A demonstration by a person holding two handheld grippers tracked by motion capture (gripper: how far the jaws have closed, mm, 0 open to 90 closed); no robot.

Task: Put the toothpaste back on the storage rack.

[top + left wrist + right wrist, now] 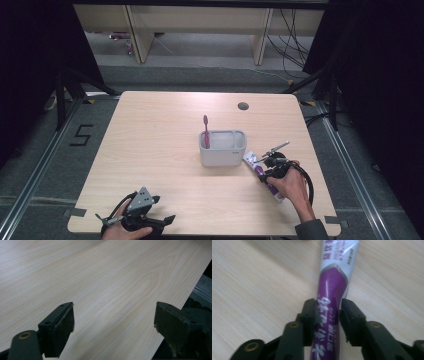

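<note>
A purple-and-white toothpaste tube (331, 302) was seen lying on the tabletop (150, 150) right of centre in the high view, clamped between the jaws of the right gripper (328, 312). Just left of it, a grey holder (223, 149) with a pink toothbrush (206, 131) was placed. At the lower left, the left gripper (113, 317) was held wide apart over bare wood.

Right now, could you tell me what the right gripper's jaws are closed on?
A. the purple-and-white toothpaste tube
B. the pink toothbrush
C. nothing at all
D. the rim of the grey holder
A: in the right gripper view the two jaws press both sides of the purple-and-white toothpaste tube, which lies on the table beside the grey holder.
</note>
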